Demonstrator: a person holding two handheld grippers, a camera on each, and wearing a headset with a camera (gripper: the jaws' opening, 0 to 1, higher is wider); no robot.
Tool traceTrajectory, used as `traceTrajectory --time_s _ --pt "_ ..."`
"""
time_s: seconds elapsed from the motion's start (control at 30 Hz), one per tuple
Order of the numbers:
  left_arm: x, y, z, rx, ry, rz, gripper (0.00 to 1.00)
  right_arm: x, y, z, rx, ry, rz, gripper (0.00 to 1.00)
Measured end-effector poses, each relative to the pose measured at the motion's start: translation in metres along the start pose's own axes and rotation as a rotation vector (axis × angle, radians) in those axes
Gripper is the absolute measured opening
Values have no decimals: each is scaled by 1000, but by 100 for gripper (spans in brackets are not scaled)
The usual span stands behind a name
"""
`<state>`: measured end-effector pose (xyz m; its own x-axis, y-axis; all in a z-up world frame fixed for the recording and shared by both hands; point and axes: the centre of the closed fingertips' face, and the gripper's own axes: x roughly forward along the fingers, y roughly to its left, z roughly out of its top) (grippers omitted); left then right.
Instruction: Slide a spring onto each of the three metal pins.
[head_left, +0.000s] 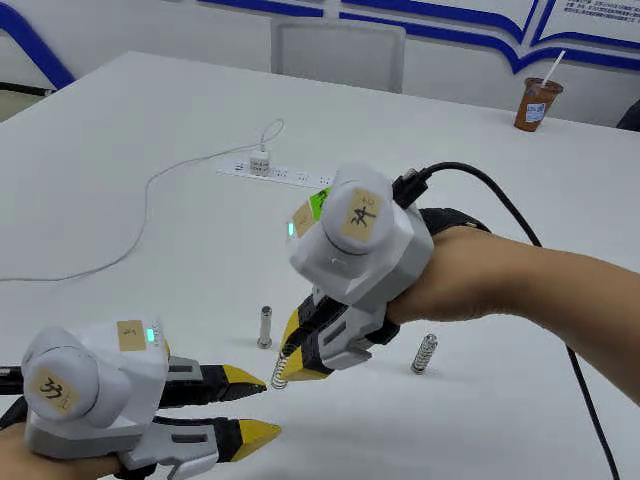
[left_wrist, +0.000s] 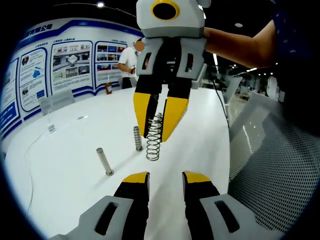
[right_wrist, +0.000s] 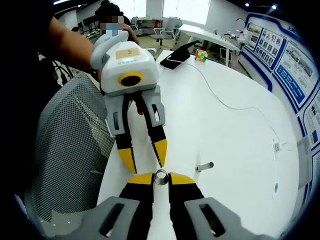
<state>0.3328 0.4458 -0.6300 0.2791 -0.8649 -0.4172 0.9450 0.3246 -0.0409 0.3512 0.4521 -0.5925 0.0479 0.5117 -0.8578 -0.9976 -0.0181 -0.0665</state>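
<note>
My right gripper (head_left: 290, 368) points down at the table, shut on a steel spring (head_left: 280, 373) whose lower end touches the tabletop. In the right gripper view the spring's ring end (right_wrist: 161, 177) sits between my own jaw tips. I cannot tell if a pin is inside it. A bare metal pin (head_left: 265, 327) stands just behind, also seen as the bare pin (left_wrist: 104, 161) (right_wrist: 204, 166). Another pin carrying a spring (head_left: 425, 353) stands to the right. My left gripper (head_left: 252, 405) is open at the lower left, facing the held spring (left_wrist: 154, 142) from close by.
A white power strip with a charger (head_left: 262, 166) and its white cable lie farther back. A brown cup with a straw (head_left: 537, 104) stands at the far right edge. A black cable (head_left: 520, 215) trails from my right gripper. A mesh chair (right_wrist: 70, 150) stands beside the table.
</note>
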Motion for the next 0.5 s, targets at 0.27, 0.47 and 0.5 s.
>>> traceTrajectory --time_s 0.27,0.47,0.5 --pt "-2 6 -1 -9 5 21 34 -7 -24 0 13 14 -49 12" --pt "-4 8 -3 -17 8 33 37 -9 -43 4 34 13 -78 12" --pt "-5 9 -3 -20 7 37 38 -8 -47 5 37 14 -82 12"
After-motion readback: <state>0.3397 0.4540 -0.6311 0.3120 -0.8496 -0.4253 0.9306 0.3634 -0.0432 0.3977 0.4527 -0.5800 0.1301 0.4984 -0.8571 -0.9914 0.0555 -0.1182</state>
